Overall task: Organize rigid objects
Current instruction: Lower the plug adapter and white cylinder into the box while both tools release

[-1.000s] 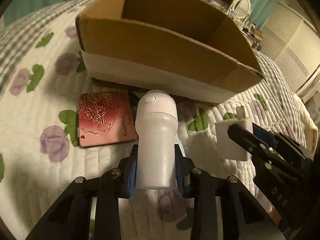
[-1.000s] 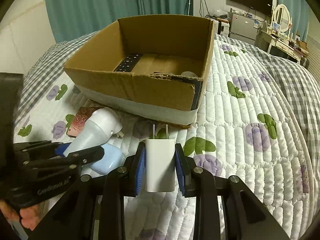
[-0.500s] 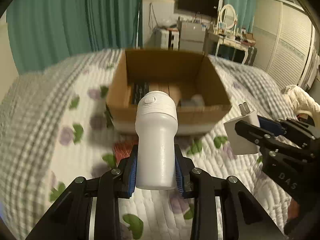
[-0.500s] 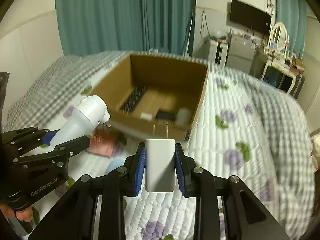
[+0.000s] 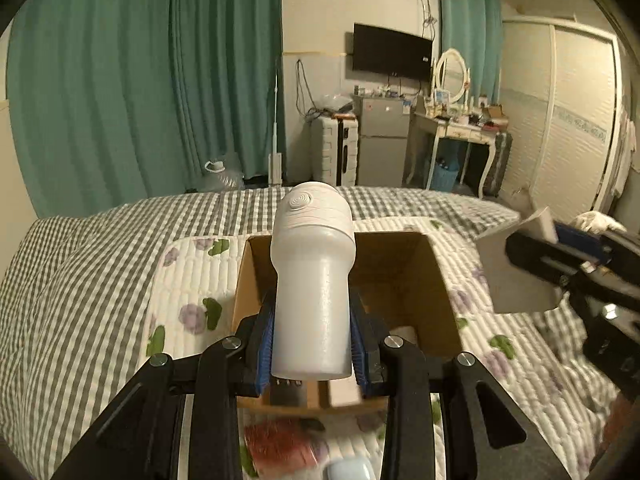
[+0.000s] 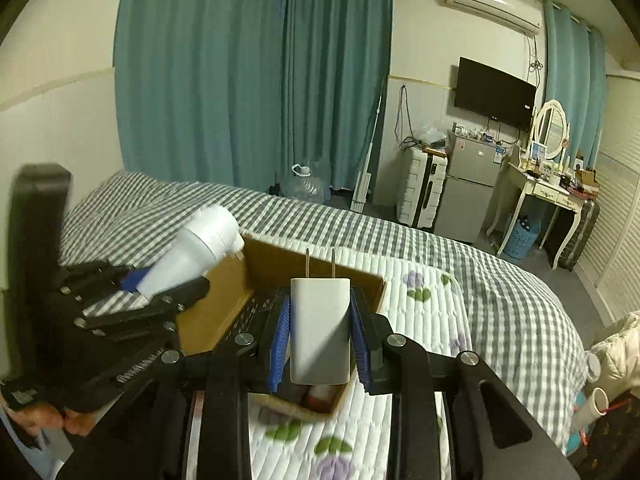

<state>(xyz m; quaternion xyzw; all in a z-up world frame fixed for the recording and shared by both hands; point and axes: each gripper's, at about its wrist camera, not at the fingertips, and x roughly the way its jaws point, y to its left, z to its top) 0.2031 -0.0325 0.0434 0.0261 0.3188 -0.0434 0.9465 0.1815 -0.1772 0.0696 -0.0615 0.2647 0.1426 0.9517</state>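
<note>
Left hand-held gripper (image 5: 312,344) pinching white bottle (image 5: 312,280); right (image 6: 320,340) pinching charger (image 6: 320,332), prongs seen only right view

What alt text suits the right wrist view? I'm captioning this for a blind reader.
The right gripper clamps a white wall charger, prongs up, above an open cardboard box on a quilted bed; at left, the left gripper holds a white bottle.
</note>
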